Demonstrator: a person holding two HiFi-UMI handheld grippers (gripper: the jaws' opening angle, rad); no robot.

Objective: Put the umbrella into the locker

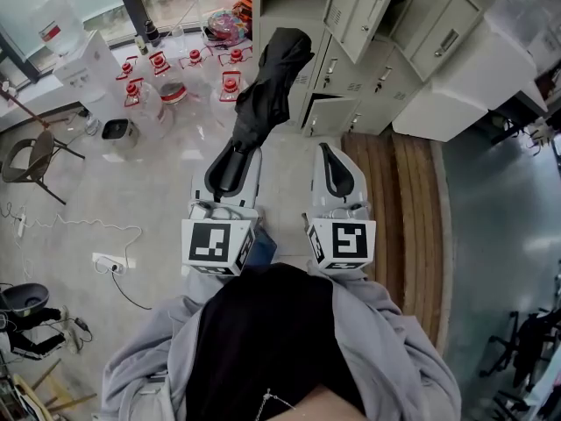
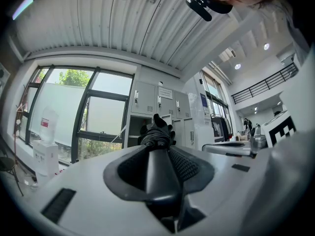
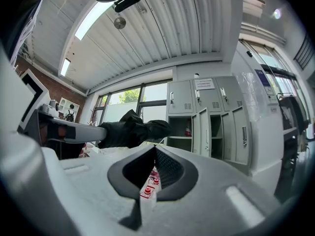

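Note:
A black folded umbrella [image 1: 267, 86] sticks out level from my left gripper [image 1: 238, 154], which is shut on its handle end. The fabric end points toward the grey lockers [image 1: 368, 24] ahead. In the left gripper view the umbrella [image 2: 158, 132] runs straight out between the jaws of my left gripper [image 2: 158, 150], in line with an open locker compartment [image 2: 134, 131]. My right gripper [image 1: 331, 158] is beside the left one, shut and holding nothing. In the right gripper view its tips [image 3: 154, 149] meet, the umbrella [image 3: 130, 132] lies to the left, and open locker compartments [image 3: 180, 128] stand ahead.
Several clear bottles with red caps [image 1: 180, 82] stand on the floor left of the lockers, near a white water dispenser [image 1: 83, 60]. A chair [image 1: 31, 156] and a power strip [image 1: 110, 263] lie to the left. A wooden floor strip [image 1: 399, 200] and a white cabinet [image 1: 473, 68] lie to the right.

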